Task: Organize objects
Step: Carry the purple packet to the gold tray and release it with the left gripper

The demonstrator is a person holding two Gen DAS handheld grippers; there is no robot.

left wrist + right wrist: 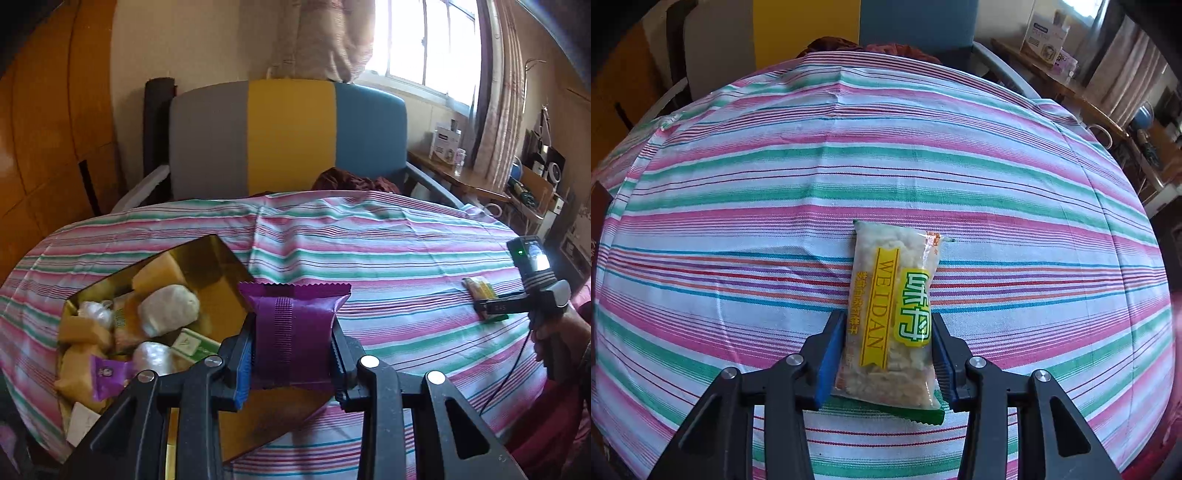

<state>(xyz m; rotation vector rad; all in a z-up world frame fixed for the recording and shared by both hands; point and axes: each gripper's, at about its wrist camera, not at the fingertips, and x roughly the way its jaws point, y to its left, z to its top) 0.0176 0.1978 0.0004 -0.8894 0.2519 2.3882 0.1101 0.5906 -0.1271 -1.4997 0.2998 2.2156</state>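
In the left wrist view my left gripper (293, 334) is shut on a purple snack packet (295, 314), held upright above the near right corner of a gold box (221, 258). The box holds several wrapped snacks. In the right wrist view my right gripper (888, 325) points steeply down, and its blue pads press both long sides of a clear snack packet with a yellow and green label (894, 288). That packet lies on the striped tablecloth (738, 184). The left wrist view shows the right gripper (491, 308) at the far right, over the same packet (480, 286).
A grey, yellow and blue chair back (288, 136) stands behind the table's far edge. Beyond the right side is a wooden side table (461, 177) with a white carton (447, 144). A hand (554, 332) grips the right gripper's handle.
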